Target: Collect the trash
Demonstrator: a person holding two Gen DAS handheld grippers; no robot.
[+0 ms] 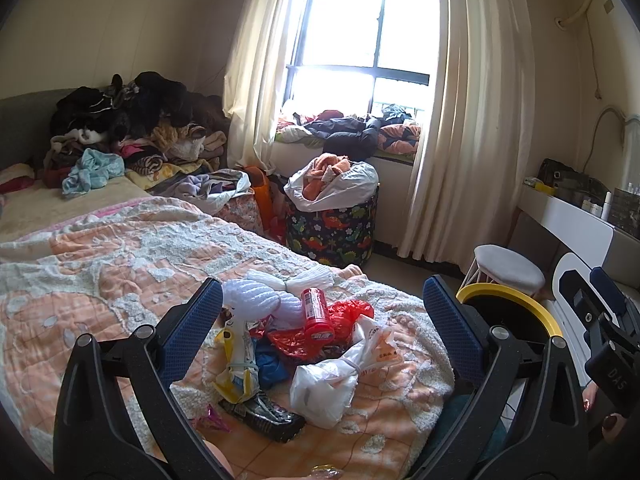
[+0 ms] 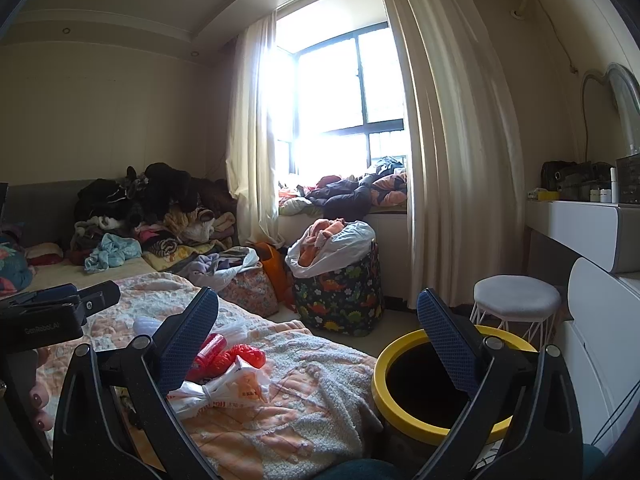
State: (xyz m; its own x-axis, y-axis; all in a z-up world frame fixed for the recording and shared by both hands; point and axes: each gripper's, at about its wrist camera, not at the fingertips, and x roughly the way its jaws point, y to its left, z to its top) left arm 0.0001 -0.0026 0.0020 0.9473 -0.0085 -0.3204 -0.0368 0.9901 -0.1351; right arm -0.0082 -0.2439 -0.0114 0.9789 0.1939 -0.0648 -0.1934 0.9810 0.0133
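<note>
Since the whole heap of trash [image 1: 296, 344] lies untouched on the bed [image 1: 100, 264], the collecting looks barely begun. A red bottle [image 1: 316, 314], a red bag [image 1: 344, 316], a knotted white bag [image 1: 332, 380], white foam netting [image 1: 264, 296] and a dark wrapper [image 1: 264, 412] all wait there. The left tool [image 1: 320, 320] hangs spread wide and empty above them; the right tool [image 2: 316, 344] is likewise agape, holding nothing. The yellow-rimmed bin [image 2: 404, 412] stands just beside the bed, seemingly empty.

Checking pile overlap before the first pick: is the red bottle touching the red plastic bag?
Touching. In the left wrist view the red bottle lies on the crumpled red plastic bag, its cap end overlapping the bag with no gap showing. Both claws are open and clear of the pile.
</note>
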